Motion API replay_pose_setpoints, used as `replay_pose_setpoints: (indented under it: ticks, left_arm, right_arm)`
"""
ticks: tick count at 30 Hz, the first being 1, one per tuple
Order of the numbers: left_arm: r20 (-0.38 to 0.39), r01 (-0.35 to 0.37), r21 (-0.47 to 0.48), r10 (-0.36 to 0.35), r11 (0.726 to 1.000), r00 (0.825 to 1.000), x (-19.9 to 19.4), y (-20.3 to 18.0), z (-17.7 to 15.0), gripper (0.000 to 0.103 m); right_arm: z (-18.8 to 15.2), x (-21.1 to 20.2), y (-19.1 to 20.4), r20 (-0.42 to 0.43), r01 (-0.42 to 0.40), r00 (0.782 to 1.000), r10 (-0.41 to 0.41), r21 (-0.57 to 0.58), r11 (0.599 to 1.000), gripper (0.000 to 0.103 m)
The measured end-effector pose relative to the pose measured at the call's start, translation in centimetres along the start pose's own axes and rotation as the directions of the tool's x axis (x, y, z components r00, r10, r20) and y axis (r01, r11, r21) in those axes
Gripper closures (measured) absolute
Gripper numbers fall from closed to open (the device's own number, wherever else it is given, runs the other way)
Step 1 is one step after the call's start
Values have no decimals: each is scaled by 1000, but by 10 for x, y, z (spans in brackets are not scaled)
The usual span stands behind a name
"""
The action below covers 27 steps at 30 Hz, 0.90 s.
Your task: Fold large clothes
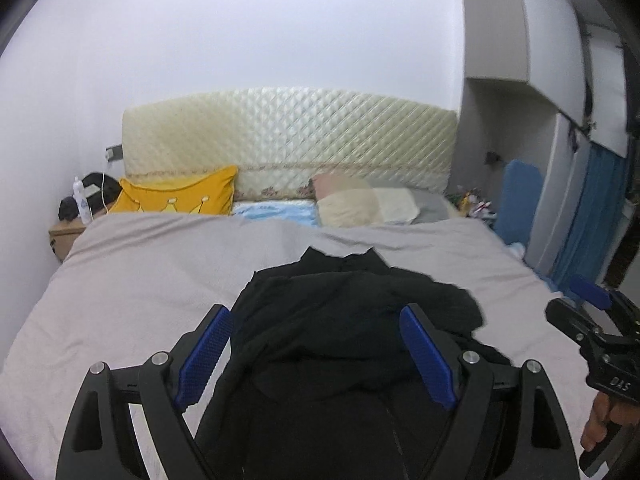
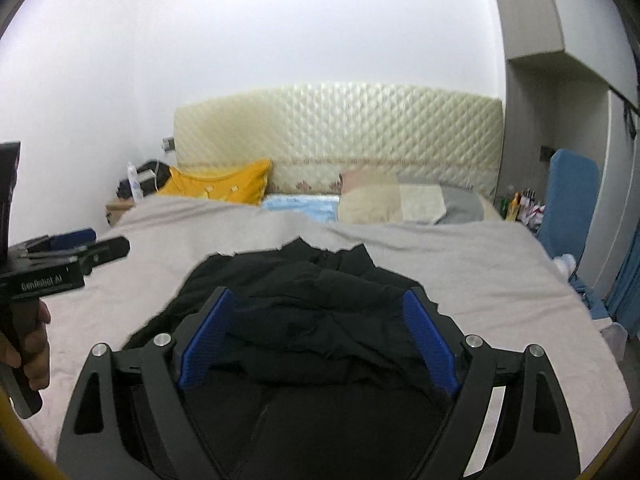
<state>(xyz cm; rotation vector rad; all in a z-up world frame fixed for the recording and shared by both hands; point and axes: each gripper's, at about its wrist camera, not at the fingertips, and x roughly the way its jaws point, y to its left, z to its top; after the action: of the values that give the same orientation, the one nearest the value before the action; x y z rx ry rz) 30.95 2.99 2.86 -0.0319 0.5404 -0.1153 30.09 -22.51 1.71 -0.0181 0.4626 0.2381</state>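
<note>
Black, crumpled garment (image 1: 352,320) lies heaped on the grey bed cover (image 1: 140,280), at 12 o'clock from both tongs, left (image 1: 316,356) and right (image 2: 318,340), each spread wide, gripping nothing. Folding looks unstarted; next, find an edge and spread it flat.

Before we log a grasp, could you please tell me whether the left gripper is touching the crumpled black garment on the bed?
Cannot tell. In the left wrist view the left gripper stands open above the crumpled black garment, which fills the space between its fingers, but no contact or gap shows plainly.
</note>
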Motion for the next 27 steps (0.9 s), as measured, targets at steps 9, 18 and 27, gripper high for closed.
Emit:
replay_pose_setpoints:
  ticks: [9, 18, 27]
  left_arm:
    - [26, 110, 49, -111, 993, 993, -103, -31, -48, 8]
    - [-54, 88, 14, -87, 996, 995, -121, -35, -123, 8]
    - [-106, 47, 26, -44, 999, 993, -83, -43, -166, 8]
  right_arm:
    - [-27, -92, 17, 29, -34, 999, 35, -34, 999, 0]
    - [-89, -134, 15, -2, -86, 996, 86, -17, 996, 0]
    - [-146, -97, -32, -124, -20, 992, 23, 30, 999, 0]
